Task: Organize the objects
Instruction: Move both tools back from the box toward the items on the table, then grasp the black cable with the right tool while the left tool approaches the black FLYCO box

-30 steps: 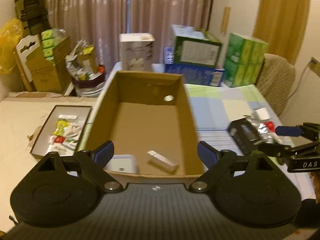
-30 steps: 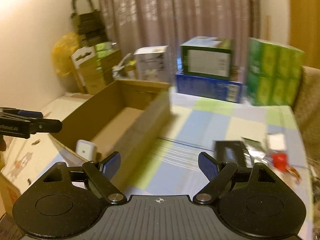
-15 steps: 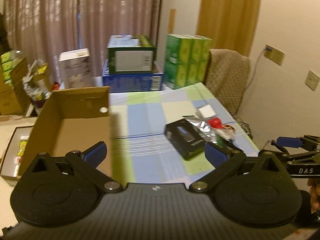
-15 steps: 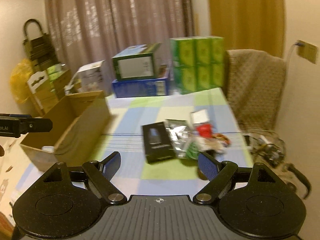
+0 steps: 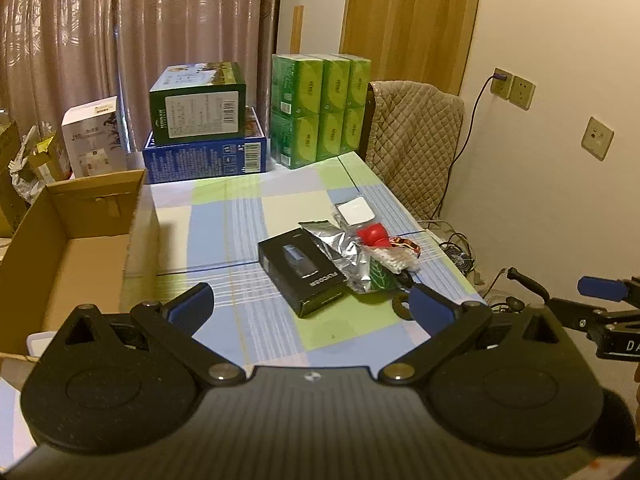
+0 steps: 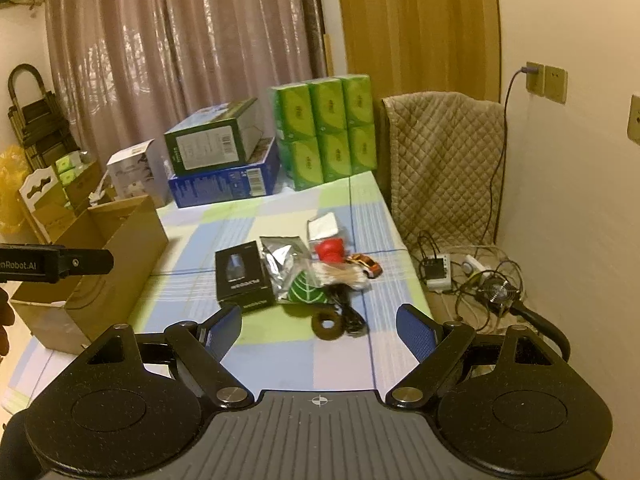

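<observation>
A pile of small objects lies on the checked tablecloth: a black box, a silver foil pouch, a red cap, a white packet, a bag of cotton swabs, a toy car and a dark ring. An open cardboard box stands at the left. My left gripper is open and empty, short of the black box. My right gripper is open and empty, above the ring.
Green and blue cartons and green tissue packs stand at the table's far end. A chair with a quilted cover is at the right. Cables and a small fan lie on the floor at the right.
Both grippers have swung right, from the cardboard box to the pile of small objects, and stay open. The views are now steadier and closer to the pile.
</observation>
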A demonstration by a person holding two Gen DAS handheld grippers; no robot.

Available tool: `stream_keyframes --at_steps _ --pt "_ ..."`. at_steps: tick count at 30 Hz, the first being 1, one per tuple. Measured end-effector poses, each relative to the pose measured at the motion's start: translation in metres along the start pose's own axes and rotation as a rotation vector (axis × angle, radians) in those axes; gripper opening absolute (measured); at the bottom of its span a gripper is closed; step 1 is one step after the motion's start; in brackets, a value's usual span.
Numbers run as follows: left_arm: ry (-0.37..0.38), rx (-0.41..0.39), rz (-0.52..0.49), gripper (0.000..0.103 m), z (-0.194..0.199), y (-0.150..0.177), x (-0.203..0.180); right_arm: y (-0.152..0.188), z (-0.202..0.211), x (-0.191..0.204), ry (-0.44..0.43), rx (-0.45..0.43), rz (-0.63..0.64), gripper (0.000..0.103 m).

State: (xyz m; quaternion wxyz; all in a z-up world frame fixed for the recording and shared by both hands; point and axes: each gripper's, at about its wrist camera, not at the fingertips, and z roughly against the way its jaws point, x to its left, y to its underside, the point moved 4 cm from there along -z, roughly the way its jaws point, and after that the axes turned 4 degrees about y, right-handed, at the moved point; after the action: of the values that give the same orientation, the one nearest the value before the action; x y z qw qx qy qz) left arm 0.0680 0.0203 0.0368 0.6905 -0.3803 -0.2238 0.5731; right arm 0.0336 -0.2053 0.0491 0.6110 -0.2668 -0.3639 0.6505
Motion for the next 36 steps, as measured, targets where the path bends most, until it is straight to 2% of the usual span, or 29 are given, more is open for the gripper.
stream_keyframes --at_steps 8,16,23,28,34,36 --pt "-0.040 0.013 0.003 0.102 -0.027 0.004 -0.015 -0.003 -0.031 -0.010 -0.043 0.031 -0.002 0.082" --pt "-0.065 0.024 0.041 0.102 -0.059 0.013 -0.002 -0.002 -0.072 -0.010 -0.034 0.079 0.013 0.082" --pt "-0.072 0.072 0.017 0.102 -0.097 0.018 0.009 0.005 -0.119 -0.019 -0.008 0.102 0.032 0.082" --pt "-0.079 0.067 0.030 0.102 -0.124 0.021 0.018 0.012 -0.153 -0.026 -0.019 0.111 0.062 0.081" --pt "-0.072 0.064 0.032 0.102 -0.157 0.029 0.023 0.014 -0.201 -0.031 -0.049 0.129 0.072 0.061" --pt "-0.074 0.077 0.042 0.102 -0.170 0.031 0.025 0.014 -0.217 -0.029 -0.058 0.139 0.086 0.050"
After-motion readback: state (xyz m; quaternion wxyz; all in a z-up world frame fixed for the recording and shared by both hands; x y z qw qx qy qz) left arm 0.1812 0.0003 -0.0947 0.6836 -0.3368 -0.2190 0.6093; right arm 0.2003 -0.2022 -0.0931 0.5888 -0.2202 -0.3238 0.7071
